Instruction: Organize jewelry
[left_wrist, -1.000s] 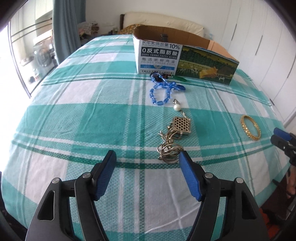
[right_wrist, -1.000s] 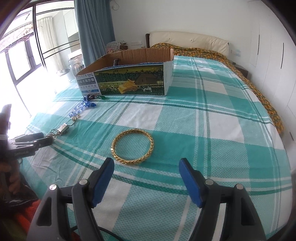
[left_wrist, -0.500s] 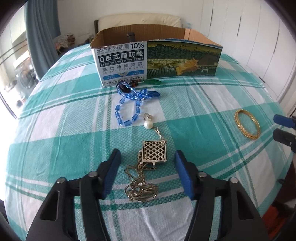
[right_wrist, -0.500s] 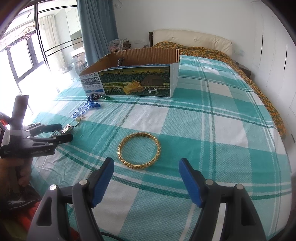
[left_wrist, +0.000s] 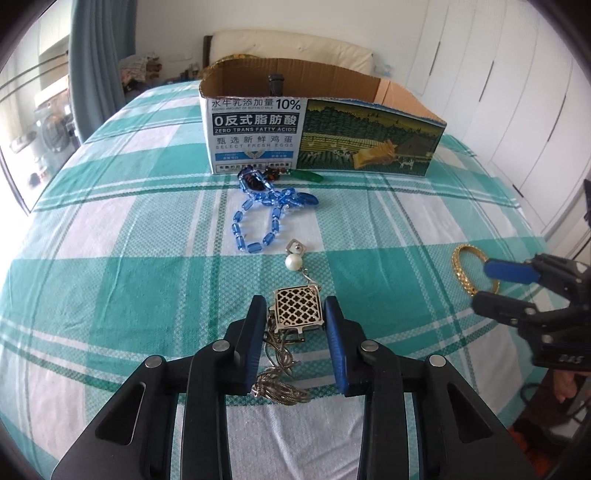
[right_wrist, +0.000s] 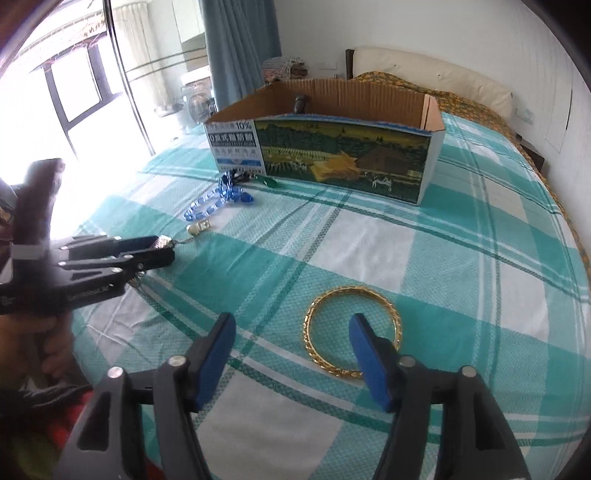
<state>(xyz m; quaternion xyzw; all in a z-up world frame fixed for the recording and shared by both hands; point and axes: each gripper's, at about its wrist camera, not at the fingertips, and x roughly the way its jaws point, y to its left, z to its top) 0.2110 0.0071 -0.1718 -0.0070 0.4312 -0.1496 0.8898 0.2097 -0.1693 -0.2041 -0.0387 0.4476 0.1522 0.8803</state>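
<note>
Left wrist view: my left gripper (left_wrist: 295, 314), jaws drawn in on either side of the lattice pendant (left_wrist: 299, 309), pads at its edges; whether they press it I cannot tell. Its chain (left_wrist: 280, 384) is heaped between my fingers. A pearl charm (left_wrist: 293, 262), blue bead strand (left_wrist: 258, 218) and cardboard box (left_wrist: 321, 136) lie beyond, on the checked bedspread (left_wrist: 110, 258).

Right wrist view: my right gripper (right_wrist: 291, 350), jaws spread, right pad over the gold bangle (right_wrist: 352, 332), which lies flat.
</note>
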